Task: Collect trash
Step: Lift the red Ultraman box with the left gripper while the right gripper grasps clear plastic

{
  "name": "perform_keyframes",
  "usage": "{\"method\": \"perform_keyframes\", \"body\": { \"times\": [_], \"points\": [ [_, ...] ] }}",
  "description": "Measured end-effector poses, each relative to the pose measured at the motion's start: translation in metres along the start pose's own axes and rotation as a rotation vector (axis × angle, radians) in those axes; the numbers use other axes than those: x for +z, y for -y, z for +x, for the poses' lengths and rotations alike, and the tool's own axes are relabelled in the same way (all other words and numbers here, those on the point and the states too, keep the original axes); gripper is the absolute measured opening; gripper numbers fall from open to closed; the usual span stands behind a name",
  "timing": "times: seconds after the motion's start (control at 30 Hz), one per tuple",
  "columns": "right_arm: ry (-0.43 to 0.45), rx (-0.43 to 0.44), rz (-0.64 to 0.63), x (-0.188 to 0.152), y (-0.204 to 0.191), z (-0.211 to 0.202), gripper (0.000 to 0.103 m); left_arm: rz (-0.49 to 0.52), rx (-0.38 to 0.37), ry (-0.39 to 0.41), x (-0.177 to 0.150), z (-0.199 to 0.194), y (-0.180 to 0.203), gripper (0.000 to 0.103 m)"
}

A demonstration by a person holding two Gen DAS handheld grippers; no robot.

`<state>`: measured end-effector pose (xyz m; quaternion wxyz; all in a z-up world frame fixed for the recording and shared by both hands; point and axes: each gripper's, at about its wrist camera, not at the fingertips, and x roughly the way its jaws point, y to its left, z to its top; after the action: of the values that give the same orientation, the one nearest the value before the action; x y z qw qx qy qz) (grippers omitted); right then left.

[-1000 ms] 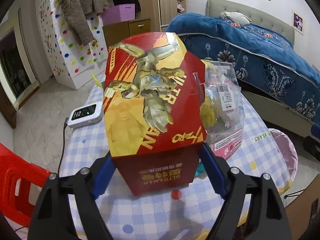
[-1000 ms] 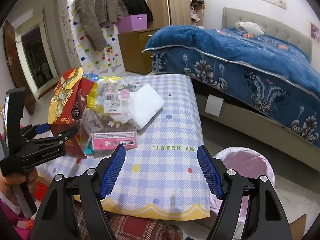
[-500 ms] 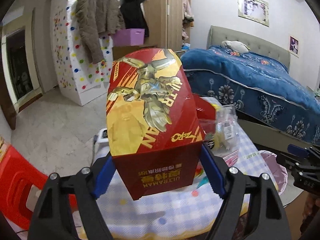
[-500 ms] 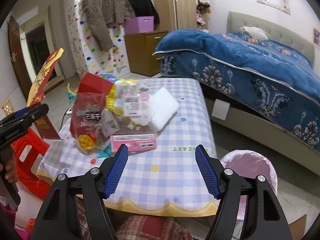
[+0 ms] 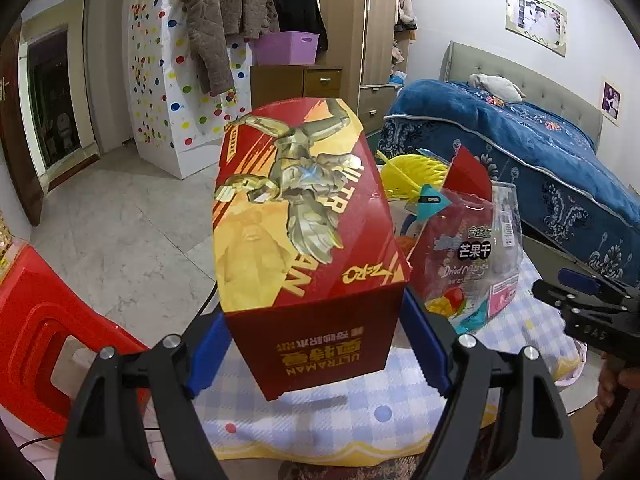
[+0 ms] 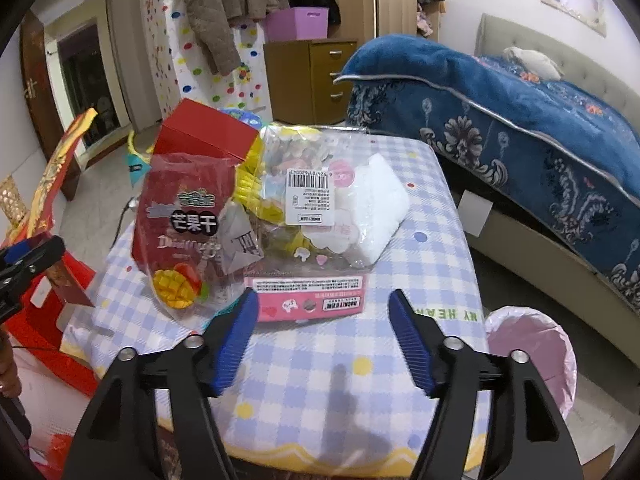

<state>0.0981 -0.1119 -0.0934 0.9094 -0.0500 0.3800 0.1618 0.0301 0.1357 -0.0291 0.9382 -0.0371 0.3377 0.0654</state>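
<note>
My left gripper (image 5: pixel 316 348) is shut on a red and gold Ultraman box (image 5: pixel 304 236) and holds it in the air beyond the table's left edge; the box also shows at the left of the right wrist view (image 6: pixel 48 184). My right gripper (image 6: pixel 324 332) is open and empty above the near part of the checked table (image 6: pixel 360 384). Just ahead of it lie a pink-edged clear toy package (image 6: pixel 308 240) and a red dried mango bag (image 6: pixel 184 224). A pink-lined trash bin (image 6: pixel 532 352) stands on the floor at the table's right.
A red box (image 6: pixel 208 136), yellow plastic pieces (image 5: pixel 412 172) and a white foam block (image 6: pixel 380 204) also lie on the table. A red plastic stool (image 5: pixel 44 332) stands at the left. A bed with a blue blanket (image 6: pixel 520 120) is at the right.
My left gripper has lifted the Ultraman box off the table and drawn it back to the left. My right gripper has moved forward towards the pile on the table.
</note>
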Motion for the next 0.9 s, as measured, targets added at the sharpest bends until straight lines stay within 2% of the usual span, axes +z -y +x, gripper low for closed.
{"method": "perform_keyframes", "body": {
  "times": [0.1, 0.23, 0.5, 0.67, 0.77, 0.87, 0.9],
  "points": [
    [-0.005, -0.014, 0.025, 0.005, 0.011, 0.013, 0.074, 0.006, -0.004, -0.009, -0.001, 0.005, 0.0, 0.077],
    [-0.017, 0.026, 0.061, 0.011, 0.02, 0.027, 0.088, 0.011, -0.009, -0.026, -0.002, 0.014, 0.0, 0.077],
    [-0.044, 0.076, 0.018, 0.022, 0.014, 0.06, 0.09, 0.02, 0.005, -0.047, -0.001, 0.026, -0.002, 0.077],
    [-0.079, 0.158, 0.02, 0.027, 0.02, 0.076, 0.09, 0.029, 0.014, -0.058, -0.001, 0.03, 0.002, 0.077],
    [-0.061, 0.221, 0.046, 0.028, 0.025, 0.072, 0.09, 0.033, 0.017, -0.061, 0.0, 0.03, 0.003, 0.077],
    [-0.015, 0.25, 0.049, 0.028, 0.028, 0.058, 0.083, 0.035, 0.021, -0.062, 0.0, 0.029, 0.005, 0.077],
    [-0.009, 0.249, 0.044, 0.028, 0.028, 0.054, 0.071, 0.036, 0.02, -0.062, 0.0, 0.029, 0.005, 0.077]
  ]
}}
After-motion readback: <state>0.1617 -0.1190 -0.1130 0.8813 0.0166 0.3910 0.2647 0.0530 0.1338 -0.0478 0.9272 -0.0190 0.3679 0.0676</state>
